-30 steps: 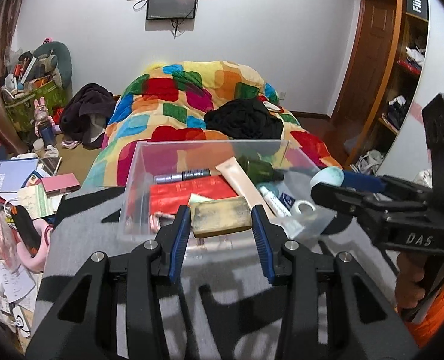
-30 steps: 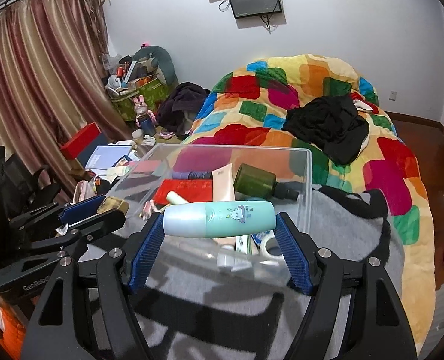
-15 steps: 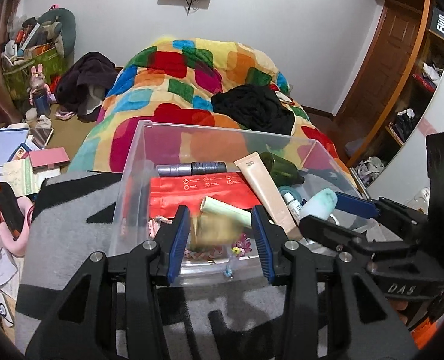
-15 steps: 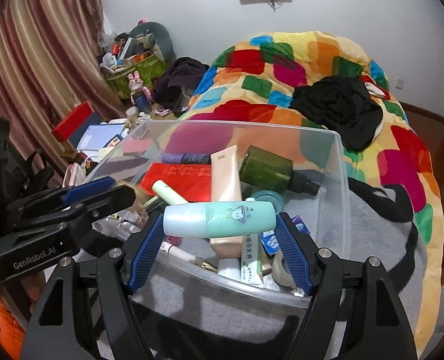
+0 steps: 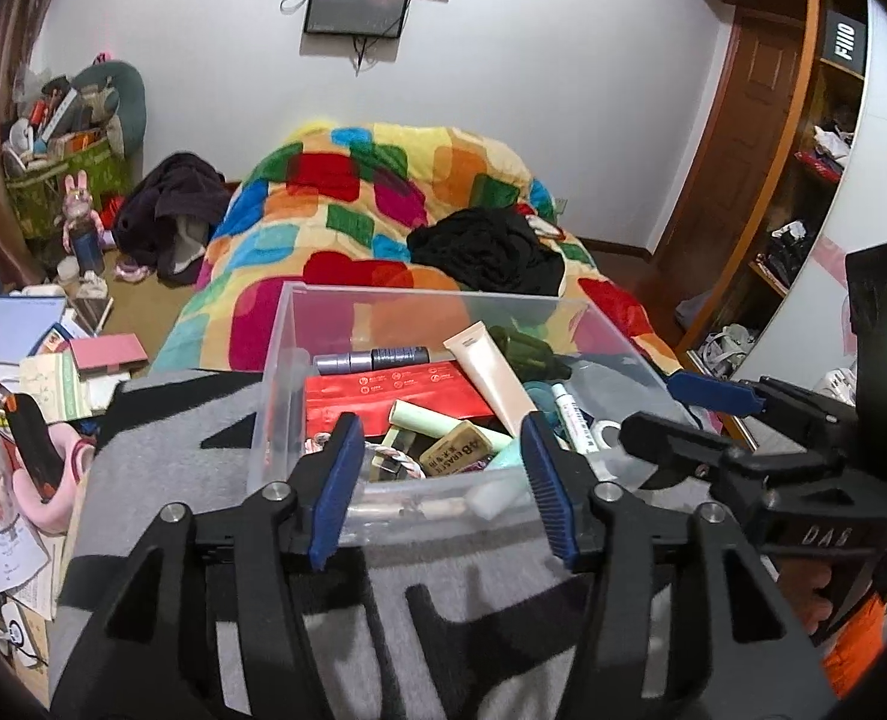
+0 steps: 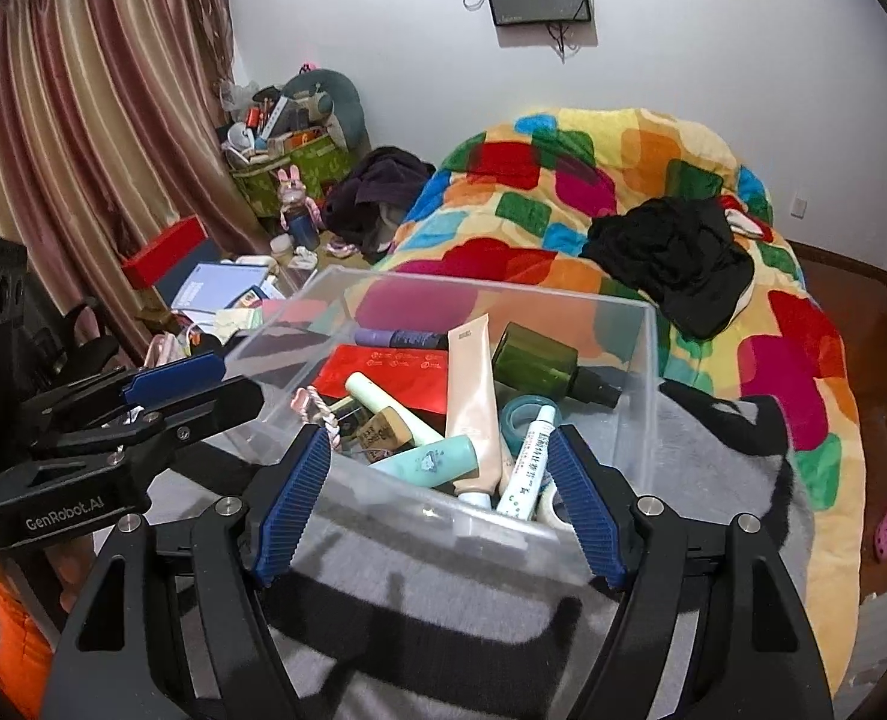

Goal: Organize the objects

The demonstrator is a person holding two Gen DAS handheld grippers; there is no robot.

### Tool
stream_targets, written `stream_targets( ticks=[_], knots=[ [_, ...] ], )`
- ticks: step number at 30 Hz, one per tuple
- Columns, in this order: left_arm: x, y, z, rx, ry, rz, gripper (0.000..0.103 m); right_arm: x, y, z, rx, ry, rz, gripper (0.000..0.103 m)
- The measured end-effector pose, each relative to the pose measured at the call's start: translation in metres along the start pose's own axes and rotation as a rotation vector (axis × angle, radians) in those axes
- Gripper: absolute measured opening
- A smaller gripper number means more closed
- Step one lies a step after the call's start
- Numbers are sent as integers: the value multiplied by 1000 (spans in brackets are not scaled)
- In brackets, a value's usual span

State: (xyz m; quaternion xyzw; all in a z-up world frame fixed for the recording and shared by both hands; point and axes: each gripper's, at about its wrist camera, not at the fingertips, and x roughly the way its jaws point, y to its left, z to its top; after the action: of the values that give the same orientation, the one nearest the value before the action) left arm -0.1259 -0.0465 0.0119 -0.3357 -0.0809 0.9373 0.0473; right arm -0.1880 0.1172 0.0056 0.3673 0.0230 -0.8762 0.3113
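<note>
Clear plastic box point(image 5: 275, 372) sits on the grey blanket point(image 5: 161, 456), full of small things. Left gripper point(image 5: 440, 480) hangs by the near wall with its jaws spread wide and nothing in them. Under it, inside the box, lies the tan eraser point(image 5: 457, 450). Right gripper point(image 6: 440, 495) is also spread and holds nothing; the mint bottle point(image 6: 428, 459) lies in the box. The dropping step looks done. Next, both should probably pull away and look for more loose things.
</note>
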Motion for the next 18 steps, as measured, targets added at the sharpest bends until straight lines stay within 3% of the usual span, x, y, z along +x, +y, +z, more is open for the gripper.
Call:
stream_targets(
  ticks=[6,13,18],
  knots=[
    [-20,-7,-13,30,-39,11,68,-29,4,-8,7,-60,-8,82],
    [-35,-7,-29,1,-78,-3,86,-42,11,-29,0,-82,-33,84],
    [-36,-11,-42,7,-74,8,88,-45,14,-43,2,-82,-46,84]
  ],
)
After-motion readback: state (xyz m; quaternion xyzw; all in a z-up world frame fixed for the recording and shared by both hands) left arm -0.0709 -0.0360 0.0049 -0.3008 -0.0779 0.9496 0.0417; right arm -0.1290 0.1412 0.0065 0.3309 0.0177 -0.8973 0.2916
